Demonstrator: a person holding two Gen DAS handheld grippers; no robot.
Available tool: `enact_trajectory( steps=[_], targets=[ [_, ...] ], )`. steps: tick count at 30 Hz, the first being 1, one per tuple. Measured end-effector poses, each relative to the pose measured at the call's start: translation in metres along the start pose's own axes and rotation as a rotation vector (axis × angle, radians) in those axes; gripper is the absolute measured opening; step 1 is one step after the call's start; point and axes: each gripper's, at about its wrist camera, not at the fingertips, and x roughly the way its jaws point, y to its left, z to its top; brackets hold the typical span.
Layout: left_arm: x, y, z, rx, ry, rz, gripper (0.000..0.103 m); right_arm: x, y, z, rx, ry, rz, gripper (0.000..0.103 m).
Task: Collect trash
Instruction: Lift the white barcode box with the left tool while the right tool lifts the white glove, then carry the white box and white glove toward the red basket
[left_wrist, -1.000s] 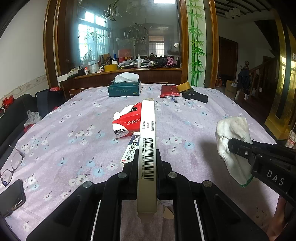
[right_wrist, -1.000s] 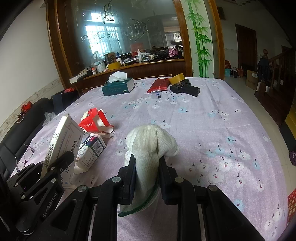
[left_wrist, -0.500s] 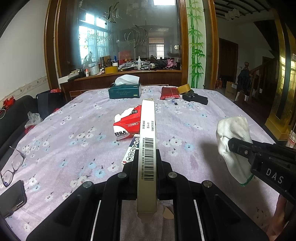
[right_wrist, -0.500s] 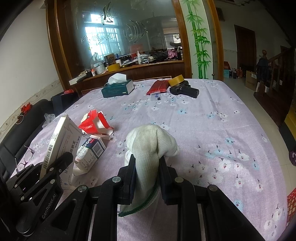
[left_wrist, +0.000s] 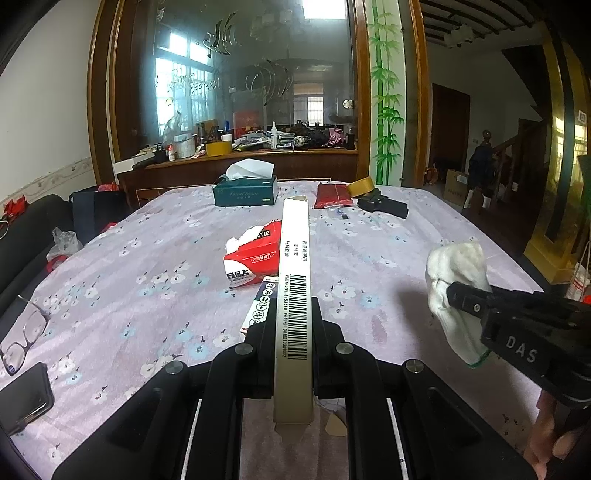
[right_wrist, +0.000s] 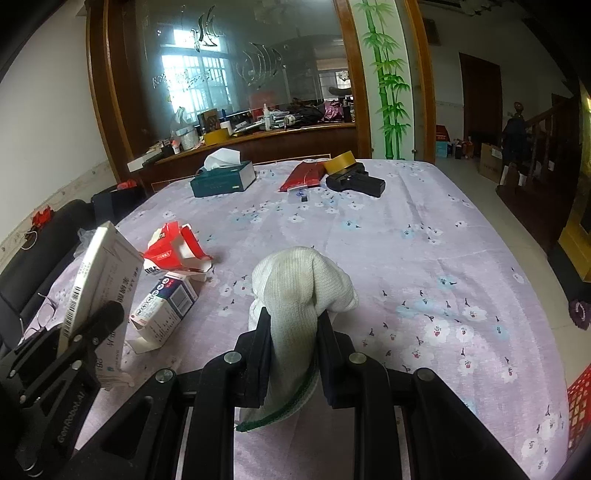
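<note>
Lilac floral cloth covers the worktop (right_wrist: 443, 258). Largest trash on it: torn red carton (right_wrist: 173, 251), with a blue-and-white medicine box (right_wrist: 166, 306) lying just in front of it, both ahead of the left hand-held gripper (left_wrist: 293, 325) and left of the right one. Left hand-held gripper is clamped on a flat white barcoded box (left_wrist: 293, 295), held on edge, pointing forward above the cloth. Right hand-held gripper (right_wrist: 293, 325) is clamped on a white knit glove (right_wrist: 299, 291), green cuff hanging down behind the fingers. Versus 1 s ago: both grips unchanged, the view has barely shifted, and the carton and medicine box haven't moved. Far end: teal tissue box (right_wrist: 223, 179), tape roll (right_wrist: 340, 162).
</note>
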Motion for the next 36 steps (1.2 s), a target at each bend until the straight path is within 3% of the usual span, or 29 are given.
enact_trajectory(
  steps=[13, 27, 30, 36],
  targets=[
    [-0.004, -0.002, -0.001, 0.005, -0.016, -0.025, 0.011, -0.001, -0.004, 0.0, 0.022, -0.003, -0.028, 0.023],
    [-0.004, -0.007, -0.001, 0.019, -0.016, -0.064, 0.011, -0.071, -0.027, -0.014, 0.079, -0.048, -0.043, 0.024],
    [-0.008, -0.009, 0.0, 0.027, -0.011, -0.099, 0.011, -0.088, -0.037, -0.021, 0.088, -0.054, -0.059, 0.024],
    [-0.026, -0.02, 0.001, 0.012, 0.032, -0.236, 0.012, -0.13, -0.07, -0.037, 0.132, -0.072, -0.098, 0.024]
  ],
)
